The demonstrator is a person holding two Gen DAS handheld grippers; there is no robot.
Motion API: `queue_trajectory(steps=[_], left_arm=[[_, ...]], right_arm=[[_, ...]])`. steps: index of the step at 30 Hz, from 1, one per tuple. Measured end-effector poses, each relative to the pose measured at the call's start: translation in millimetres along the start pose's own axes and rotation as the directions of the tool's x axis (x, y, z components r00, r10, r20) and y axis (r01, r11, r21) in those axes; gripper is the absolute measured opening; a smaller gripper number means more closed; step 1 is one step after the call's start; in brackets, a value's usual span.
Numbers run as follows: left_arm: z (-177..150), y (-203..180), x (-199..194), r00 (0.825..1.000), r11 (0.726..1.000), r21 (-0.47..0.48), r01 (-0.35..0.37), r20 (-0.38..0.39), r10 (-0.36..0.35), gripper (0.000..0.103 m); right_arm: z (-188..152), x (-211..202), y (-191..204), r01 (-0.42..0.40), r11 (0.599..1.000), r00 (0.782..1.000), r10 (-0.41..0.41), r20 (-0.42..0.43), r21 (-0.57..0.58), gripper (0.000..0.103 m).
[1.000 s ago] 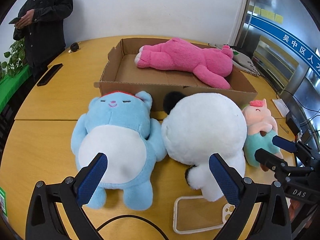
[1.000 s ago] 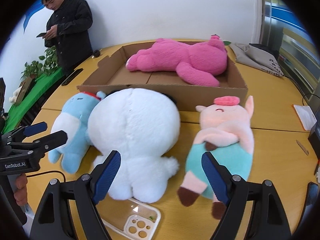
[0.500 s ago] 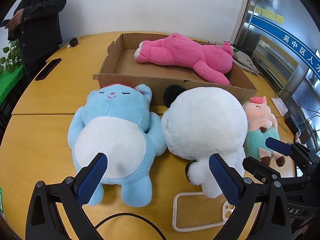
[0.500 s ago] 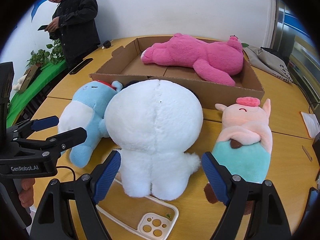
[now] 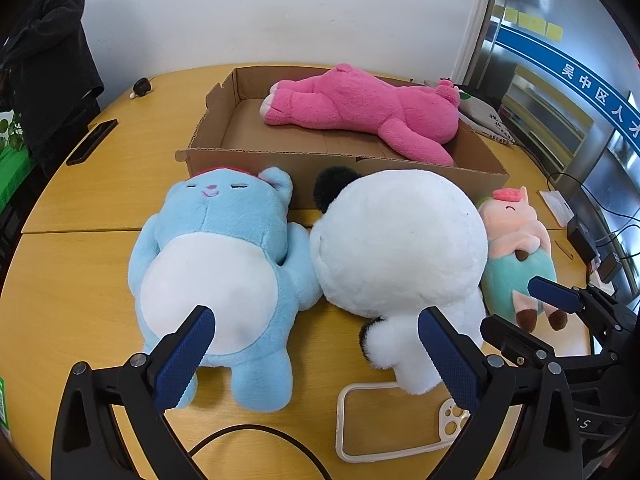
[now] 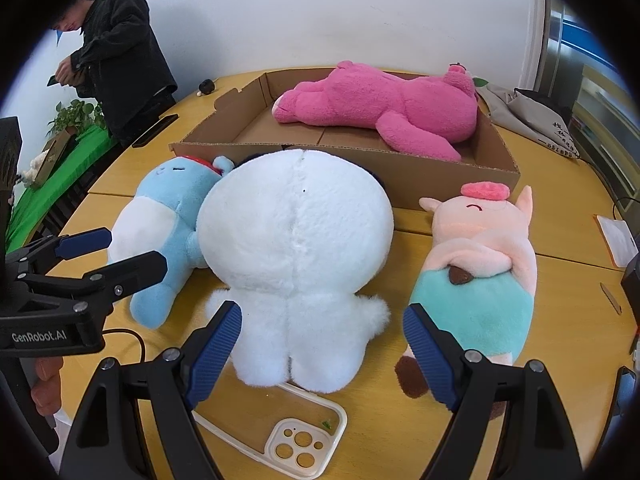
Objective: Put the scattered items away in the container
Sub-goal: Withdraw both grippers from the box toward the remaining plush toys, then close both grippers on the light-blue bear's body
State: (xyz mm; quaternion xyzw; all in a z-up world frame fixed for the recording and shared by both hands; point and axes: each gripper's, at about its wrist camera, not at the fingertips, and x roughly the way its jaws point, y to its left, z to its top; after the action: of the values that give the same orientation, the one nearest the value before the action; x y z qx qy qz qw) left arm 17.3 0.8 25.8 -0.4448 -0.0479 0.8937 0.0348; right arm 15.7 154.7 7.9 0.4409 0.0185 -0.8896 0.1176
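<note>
Both the left gripper and the right gripper gape wide and hold nothing, hovering over the blue bear and the white plush. 3 toys, with the pink pig, lie on the table before the cardboard box, which holds the pink plush bear. Since 1 second ago both views have closed in slightly. The white plush's face is hidden; it covers part of the phone case.
</note>
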Motion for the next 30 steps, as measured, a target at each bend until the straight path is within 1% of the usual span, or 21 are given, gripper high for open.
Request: queue_trajectory(steps=[13,18,20,22,26,28,30], left_arm=[[-2.8,-0.7,-2.3,1.0,1.0,0.004,0.003,0.001,-0.003,0.103],[-3.2,4.2,-3.3,1.0,1.0,-0.002,0.008,0.003,-0.008,0.103],[-3.0,6.4,-4.0,1.0,1.0,0.001,0.0,0.009,0.0,0.103],[-3.4,11.9,-4.1,1.0,1.0,-0.007,-0.004,0.01,0.004,0.103],[-2.8,30.9,-6.7,1.0,0.999,-0.05,0.019,0.016,-0.019,0.103],[-2.2,44.8,-8.8,1.0,0.997,-0.076,0.017,0.022,-0.015,0.103],[-1.5,58.9,-10.9,1.0,0.995,-0.102,0.013,0.027,-0.01,0.103]], right_arm=[[-3.1,-0.9,-1.3,0.013,1.0,1.0,-0.013,-0.002,-0.005,0.083],[-3.8,-0.5,1.5,0.02,1.0,1.0,-0.021,-0.007,-0.013,0.083],[-3.4,0.0,3.2,0.022,1.0,1.0,-0.023,-0.009,-0.016,0.083],[-2.9,0.6,5.6,0.023,1.0,1.0,-0.024,-0.012,-0.021,0.083],[-1.8,3.0,14.7,0.016,0.999,1.0,-0.016,-0.018,-0.038,0.083],[-1.0,3.6,20.6,0.0,0.999,1.0,-0.001,-0.018,-0.047,0.083],[-0.6,4.7,29.6,-0.034,0.997,0.999,0.033,-0.022,-0.065,0.083]])
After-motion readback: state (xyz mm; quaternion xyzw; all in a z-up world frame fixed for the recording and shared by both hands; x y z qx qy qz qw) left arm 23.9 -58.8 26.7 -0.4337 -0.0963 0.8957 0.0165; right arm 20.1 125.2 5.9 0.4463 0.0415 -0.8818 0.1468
